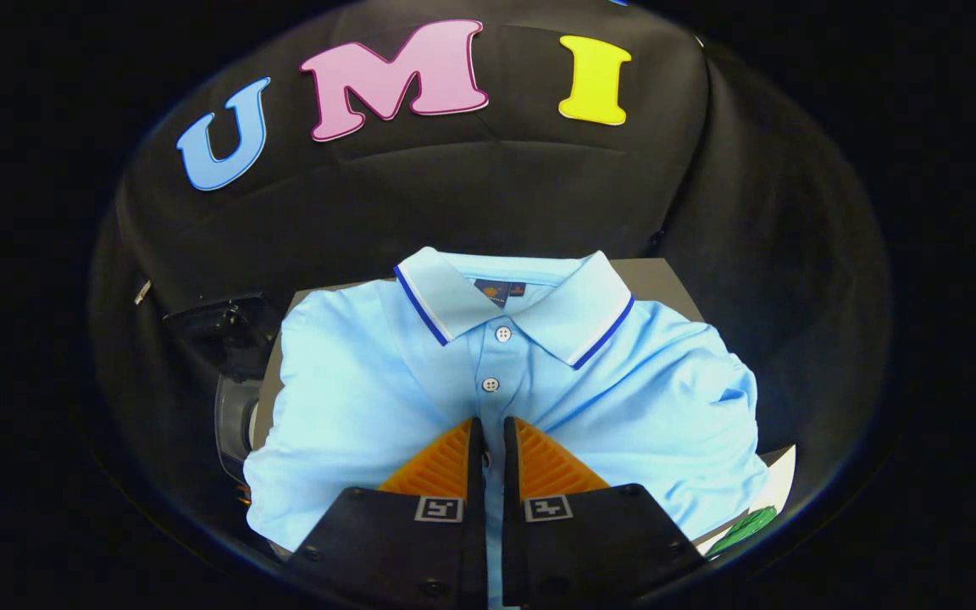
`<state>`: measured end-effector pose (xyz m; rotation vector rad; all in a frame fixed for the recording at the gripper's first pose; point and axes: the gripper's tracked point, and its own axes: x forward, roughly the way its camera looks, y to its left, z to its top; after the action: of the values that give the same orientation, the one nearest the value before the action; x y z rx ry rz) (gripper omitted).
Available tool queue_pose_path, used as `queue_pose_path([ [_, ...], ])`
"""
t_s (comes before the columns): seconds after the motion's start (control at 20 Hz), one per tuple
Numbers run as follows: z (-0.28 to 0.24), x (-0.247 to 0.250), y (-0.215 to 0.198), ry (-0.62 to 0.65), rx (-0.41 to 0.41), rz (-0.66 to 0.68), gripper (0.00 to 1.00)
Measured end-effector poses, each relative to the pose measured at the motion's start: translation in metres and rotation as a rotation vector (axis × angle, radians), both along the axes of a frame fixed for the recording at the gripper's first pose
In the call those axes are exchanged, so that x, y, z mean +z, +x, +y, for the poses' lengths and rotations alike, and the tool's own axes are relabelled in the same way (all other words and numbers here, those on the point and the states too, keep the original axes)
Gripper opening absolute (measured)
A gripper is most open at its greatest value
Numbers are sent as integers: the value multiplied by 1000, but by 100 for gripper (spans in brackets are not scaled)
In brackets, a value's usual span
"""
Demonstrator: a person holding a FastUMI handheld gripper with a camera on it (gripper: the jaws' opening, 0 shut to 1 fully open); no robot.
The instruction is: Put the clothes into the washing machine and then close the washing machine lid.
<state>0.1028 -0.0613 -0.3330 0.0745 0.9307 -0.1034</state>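
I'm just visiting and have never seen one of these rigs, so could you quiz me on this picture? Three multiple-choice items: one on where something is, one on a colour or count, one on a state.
1. Where is the gripper relative to the polo shirt?
A. Over its button placket, below the collar
B. Off to the side, over one sleeve
C. Far beyond it, at the wall

2. How many buttons show ahead of the jaws?
A. None
B. Two
C. Five

3. How do the jaws stand?
A. Wide apart
B. Nearly together, with a narrow gap where a strip of shirt fabric shows
C. Clamped on a hanger

Answers:
1 A: the fingertips sit on the shirt's midline, just below the lower button.
2 B: one button near the collar, one below.
3 B: only a thin slit separates them.
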Motion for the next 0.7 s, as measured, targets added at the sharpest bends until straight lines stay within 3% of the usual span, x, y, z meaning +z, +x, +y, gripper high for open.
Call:
queue_pose_path([
  [0.2, 7, 21, -1, 145, -23, -89, 12],
  [0.4, 9, 40, -1, 142, -9, -133, 12],
  [0.7, 43, 95, 3, 201, 106, -239, 11],
])
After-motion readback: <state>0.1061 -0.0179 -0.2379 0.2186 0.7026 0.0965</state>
